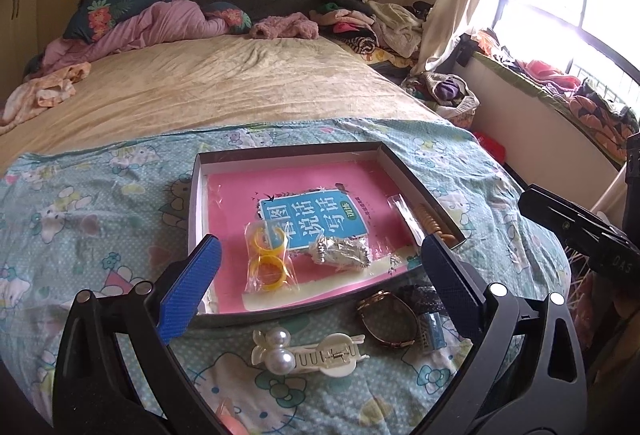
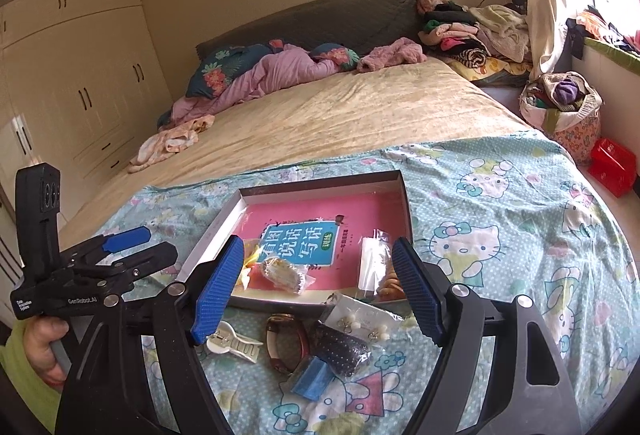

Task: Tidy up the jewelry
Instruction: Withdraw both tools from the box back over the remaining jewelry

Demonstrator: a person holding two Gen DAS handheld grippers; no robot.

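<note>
A shallow open cardboard box [image 1: 394, 159] with a pink printed sheet on its floor rests on the cartoon-cat bedspread [image 1: 80, 203] at the foot of the bed. Inside the box, toward its near edge, lie a clear bag of yellow plastic rings [image 1: 269, 259], a clear bag of silvery metal jewelry [image 1: 340, 251] just beside it, and, along the box's right wall, a clear sleeve with an amber bead bracelet [image 1: 430, 221].

Still outside, in front of the box's near wall, are a cream plastic hair claw clip with two large pearls [image 1: 308, 353], a brown-and-gold bangle [image 1: 386, 319], a dark dotted fabric piece [image 2: 340, 347], a small blue packet [image 2: 313, 375] and a white card of pearl earrings [image 2: 362, 317].

The left claw [image 1: 320, 283] hangs released above the box's near wall, jaws wide, holding nothing. The right claw [image 2: 316, 287] is likewise spread and empty, over the loose pieces.

The clip looks light and rigid; its pearls are probably slick and round, so the flat toothed body is the safer place to pinch. The bangle is likely stiff and smooth: grip across its band, not its curve. The earring card should bend easily and is best taken by an edge.
</note>
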